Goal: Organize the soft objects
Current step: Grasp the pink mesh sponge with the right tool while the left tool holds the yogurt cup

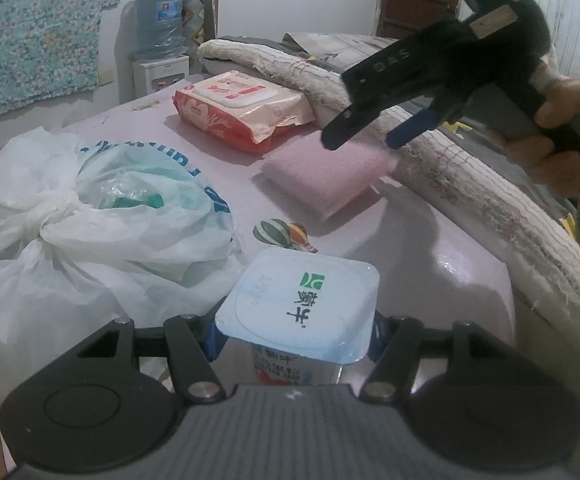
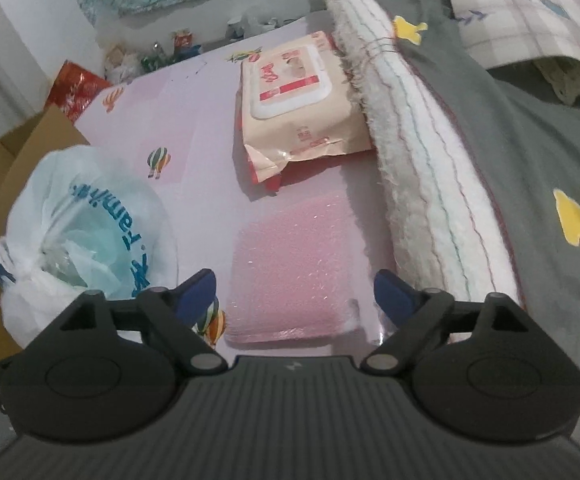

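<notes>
The pink sponge (image 2: 294, 268) lies flat on the counter (image 2: 193, 128), directly ahead of the right tool (image 2: 294, 296), whose fingers stand apart on both its sides. The left tool (image 1: 294, 340), farther away, is clamped on a yogurt cup (image 1: 302, 304).

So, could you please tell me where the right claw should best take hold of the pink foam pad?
Probably across its two long side edges, coming down from above. The pink foam pad lies flat on the table, and the open right claw already straddles its near end. The rolled towel crowds the right edge, so that finger has little room.
</notes>
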The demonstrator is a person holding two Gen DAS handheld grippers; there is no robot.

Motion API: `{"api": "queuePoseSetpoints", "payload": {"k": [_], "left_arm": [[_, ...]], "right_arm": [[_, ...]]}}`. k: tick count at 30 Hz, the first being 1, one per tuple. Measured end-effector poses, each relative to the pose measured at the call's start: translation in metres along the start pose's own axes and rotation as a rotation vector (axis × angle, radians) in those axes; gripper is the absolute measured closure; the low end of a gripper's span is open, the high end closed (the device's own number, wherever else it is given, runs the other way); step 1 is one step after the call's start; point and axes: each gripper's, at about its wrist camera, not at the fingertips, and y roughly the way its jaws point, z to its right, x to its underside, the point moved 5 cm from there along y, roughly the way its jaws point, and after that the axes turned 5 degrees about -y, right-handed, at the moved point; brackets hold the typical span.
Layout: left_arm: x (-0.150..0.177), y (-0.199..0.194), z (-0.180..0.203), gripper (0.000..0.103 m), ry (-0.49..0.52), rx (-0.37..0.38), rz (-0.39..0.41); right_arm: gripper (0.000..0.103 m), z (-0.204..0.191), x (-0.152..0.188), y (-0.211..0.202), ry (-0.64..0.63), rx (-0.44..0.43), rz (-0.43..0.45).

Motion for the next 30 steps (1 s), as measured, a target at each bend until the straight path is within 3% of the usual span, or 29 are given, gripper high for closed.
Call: {"api": "queuePoseSetpoints", "payload": {"k": [4,8,17,20,22,23,30], "left_arm": [[0.000,0.000,0.000,0.039,-0.001,0.001,-0.003],[0.000,0.001,0.001,0.039,0.006,-0.002,-0.004],[-0.002,0.003,0.002,0.039,0.006,-0.008,-0.013],[-0.003,0.004,0.003,0.039,0.010,-0.011,-0.012],[-0.004,0.004,0.003,0.039,0.015,-0.013,-0.011],[-0.003,0.004,0.004,0.039,0.018,-0.014,-0.010],[-0.003,0.000,0.004,0.039,0.014,-0.015,-0.006]], "right_arm": [[0.014,-0.014,-0.004,0.018,-0.081,0.022,-0.038],[0.005,-0.026,-0.008,0.040,-0.144,0.026,-0.083],[0.002,-0.052,-0.015,0.075,-0.248,0.007,-0.101],[0.003,-0.056,-0.012,0.077,-0.287,0.037,-0.081],[0.012,-0.055,-0.010,0.074,-0.303,0.062,-0.067],[0.019,-0.054,-0.009,0.071,-0.301,0.073,-0.056],[0.022,-0.017,-0.005,0.039,-0.094,-0.040,0.019]]}}
